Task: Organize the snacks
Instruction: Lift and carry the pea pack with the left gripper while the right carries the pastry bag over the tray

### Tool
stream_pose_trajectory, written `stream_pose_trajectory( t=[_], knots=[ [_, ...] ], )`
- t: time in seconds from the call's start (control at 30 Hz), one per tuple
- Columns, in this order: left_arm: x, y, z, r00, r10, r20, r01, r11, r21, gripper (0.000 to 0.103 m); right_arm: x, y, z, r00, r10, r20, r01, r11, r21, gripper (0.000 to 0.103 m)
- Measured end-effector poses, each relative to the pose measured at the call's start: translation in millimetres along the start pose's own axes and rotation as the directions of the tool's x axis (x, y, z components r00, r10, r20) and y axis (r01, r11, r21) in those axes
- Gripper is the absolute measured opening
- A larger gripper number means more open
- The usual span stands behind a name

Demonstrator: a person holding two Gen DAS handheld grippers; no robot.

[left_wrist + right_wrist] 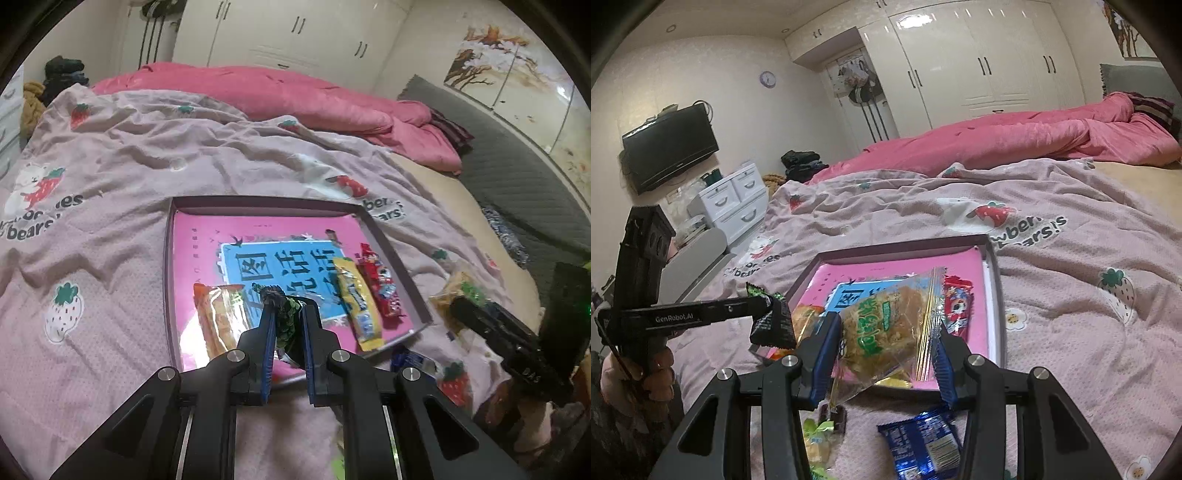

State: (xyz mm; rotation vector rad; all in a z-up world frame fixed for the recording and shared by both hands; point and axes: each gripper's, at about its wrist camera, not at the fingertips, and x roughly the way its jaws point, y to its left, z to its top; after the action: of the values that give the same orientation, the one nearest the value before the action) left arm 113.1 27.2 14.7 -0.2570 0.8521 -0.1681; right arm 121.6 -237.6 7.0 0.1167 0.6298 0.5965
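Pink-lined tray already holds three snacks. Your left gripper is clamped on a dark green packet above it; your right gripper pinches a clear noodle-snack bag. Next, I judge: lower, release into bare tray space.

Rumpled strawberry-print blanket; pink quilt behind it; white wardrobe; wall television

Pink tray with a blue panel; yellow snack beside red snack — the mauve blanket bears strawberries.
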Motion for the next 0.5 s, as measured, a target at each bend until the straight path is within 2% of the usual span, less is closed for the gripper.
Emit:
stream_pose_trajectory(
  t=[0.5],
  knots=[
    [37,4,-5,0.995,0.082,-0.048,-0.082,0.997,0.008,0.014,24,-18,-2,0.996,-0.057,-0.068,0.060,0.998,0.030,0.047]
  ],
)
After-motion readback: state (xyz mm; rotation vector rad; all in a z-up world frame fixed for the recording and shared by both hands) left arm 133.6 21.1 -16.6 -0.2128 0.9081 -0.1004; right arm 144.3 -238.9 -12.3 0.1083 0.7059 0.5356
